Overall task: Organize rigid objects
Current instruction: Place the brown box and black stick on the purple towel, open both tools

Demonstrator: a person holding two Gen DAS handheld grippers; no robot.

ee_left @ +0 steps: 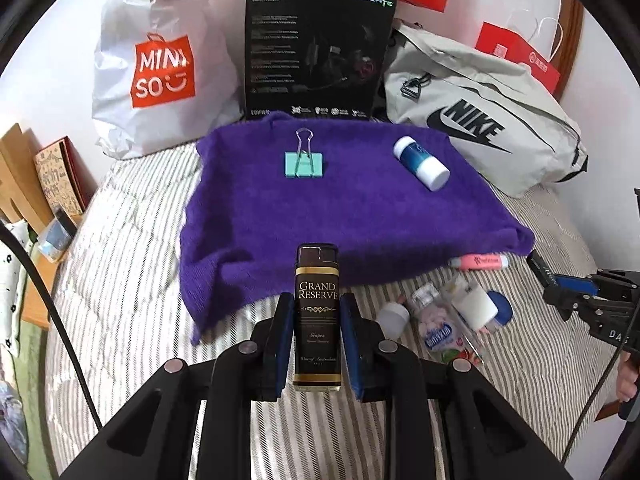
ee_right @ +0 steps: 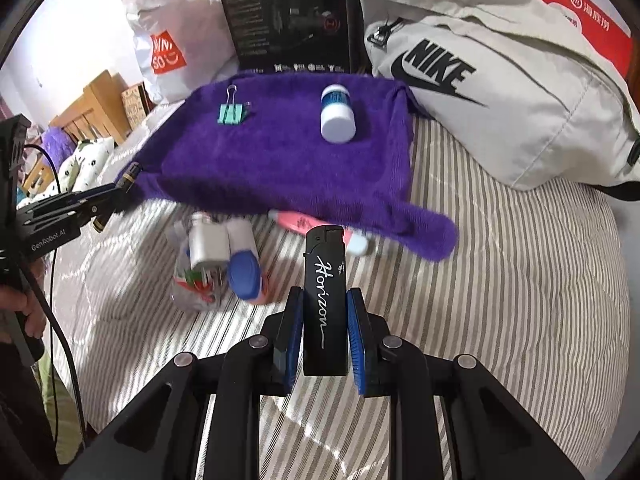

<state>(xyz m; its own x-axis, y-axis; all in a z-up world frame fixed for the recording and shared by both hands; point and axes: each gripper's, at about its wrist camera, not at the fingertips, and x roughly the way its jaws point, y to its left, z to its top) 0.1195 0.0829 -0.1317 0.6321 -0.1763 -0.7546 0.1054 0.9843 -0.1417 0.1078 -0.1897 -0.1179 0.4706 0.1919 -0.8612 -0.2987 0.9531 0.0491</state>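
Note:
My left gripper (ee_left: pixel 317 305) is shut on a dark "Grand Reserve" lighter (ee_left: pixel 317 280), held upright above the near edge of a purple towel (ee_left: pixel 340 208). My right gripper (ee_right: pixel 325 296) is shut on a black "Horizon" lighter (ee_right: pixel 325 264) over the striped bedding, just short of the towel (ee_right: pixel 280 160). On the towel lie a teal binder clip (ee_left: pixel 303 164) (ee_right: pixel 231 114) and a white bottle with a blue label (ee_left: pixel 421 163) (ee_right: pixel 337 112). A pink highlighter (ee_left: pixel 480 262) (ee_right: pixel 296 222) lies at the towel's near edge.
A loose pile of small items (ee_right: pixel 220 260) with a blue-capped bottle and a plastic packet sits on the striped bedding (ee_right: pixel 500 280). Behind the towel stand a white Miniso bag (ee_left: pixel 160 68), a black box (ee_left: pixel 316 48) and a grey Nike bag (ee_left: pixel 480 120). Wooden furniture (ee_right: pixel 100 104) is at the left.

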